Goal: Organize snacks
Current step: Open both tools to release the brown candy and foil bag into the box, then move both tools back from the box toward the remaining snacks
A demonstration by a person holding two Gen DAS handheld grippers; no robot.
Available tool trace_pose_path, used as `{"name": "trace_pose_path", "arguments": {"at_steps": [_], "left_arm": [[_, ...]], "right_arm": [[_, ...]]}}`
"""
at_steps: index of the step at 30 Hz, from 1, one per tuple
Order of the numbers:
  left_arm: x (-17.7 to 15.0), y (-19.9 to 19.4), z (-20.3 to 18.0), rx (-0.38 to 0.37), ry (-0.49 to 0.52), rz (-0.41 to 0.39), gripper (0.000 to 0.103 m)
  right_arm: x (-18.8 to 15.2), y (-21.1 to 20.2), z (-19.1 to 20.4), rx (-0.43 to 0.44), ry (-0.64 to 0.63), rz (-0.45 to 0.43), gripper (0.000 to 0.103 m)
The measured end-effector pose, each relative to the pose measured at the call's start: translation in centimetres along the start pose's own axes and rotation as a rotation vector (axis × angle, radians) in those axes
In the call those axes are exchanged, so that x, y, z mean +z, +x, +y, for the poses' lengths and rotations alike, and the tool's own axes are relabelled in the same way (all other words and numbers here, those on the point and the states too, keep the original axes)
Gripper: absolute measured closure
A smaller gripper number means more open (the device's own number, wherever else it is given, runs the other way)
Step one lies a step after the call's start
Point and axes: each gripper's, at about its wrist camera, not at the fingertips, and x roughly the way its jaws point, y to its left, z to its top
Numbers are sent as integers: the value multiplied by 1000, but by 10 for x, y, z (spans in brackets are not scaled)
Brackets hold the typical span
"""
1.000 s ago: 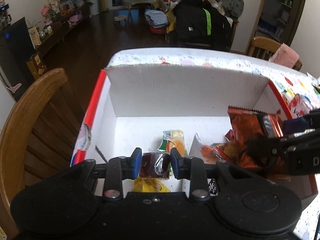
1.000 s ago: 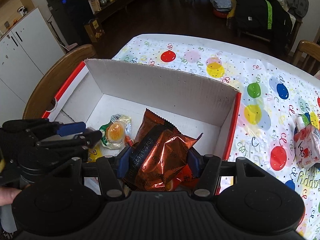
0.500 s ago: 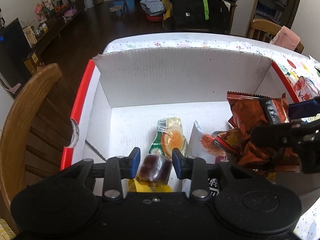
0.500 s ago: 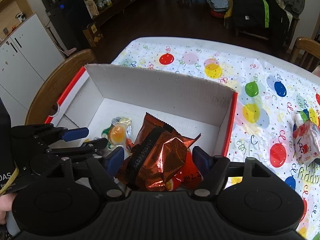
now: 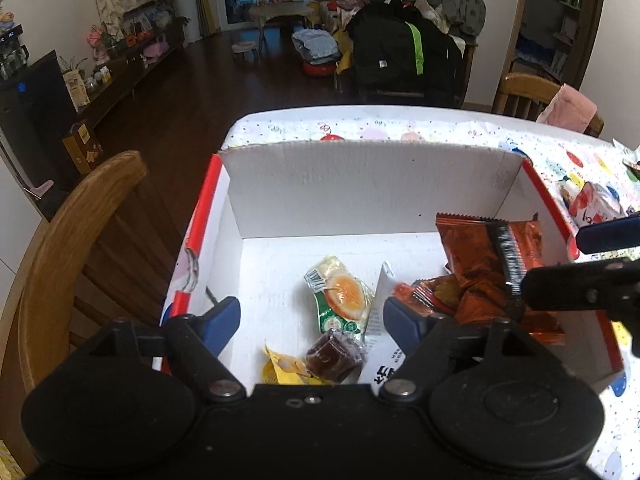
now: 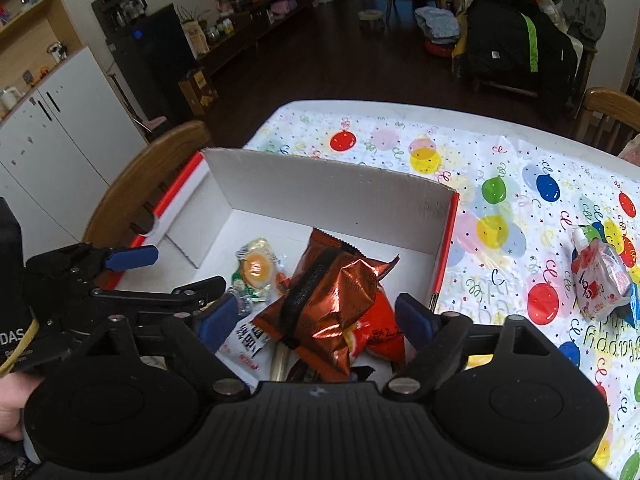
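A white cardboard box with red edges sits on the table and also shows in the right wrist view. My left gripper is open above it; a small dark brown candy lies loose on the box floor below the jaws. My right gripper is open over the box's right side. An orange foil snack bag lies between and below its fingers, resting on other packets; it also shows in the left wrist view. A green and orange jelly pack lies mid-floor.
A wooden chair stands against the box's left side. A red and white drink pouch lies on the balloon-print tablecloth to the right. Red and white packets and a yellow wrapper fill the box's near end.
Both grippers opened and rose. The left let go of the dark brown candy, which dropped onto the box floor. The right let go of the orange foil bag, now resting in the box.
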Motion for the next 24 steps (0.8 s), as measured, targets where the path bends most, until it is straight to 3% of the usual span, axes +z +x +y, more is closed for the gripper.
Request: {"name": "trace_pose_path", "arguments": {"at_steps": [7,10,24], "left_arm": [[-1,-25,0,-12,-18,-40,18],[-1,-38,-3,-18,-13,-66,13],[-1,-82,-44,-87,37,-161,2]], "right_arm": [[-9,-34,-2,25,11,-52,11],[-12,-47,-5,30,17,-73,2],[-41,-106,-44,54,59,-172,0]]}}
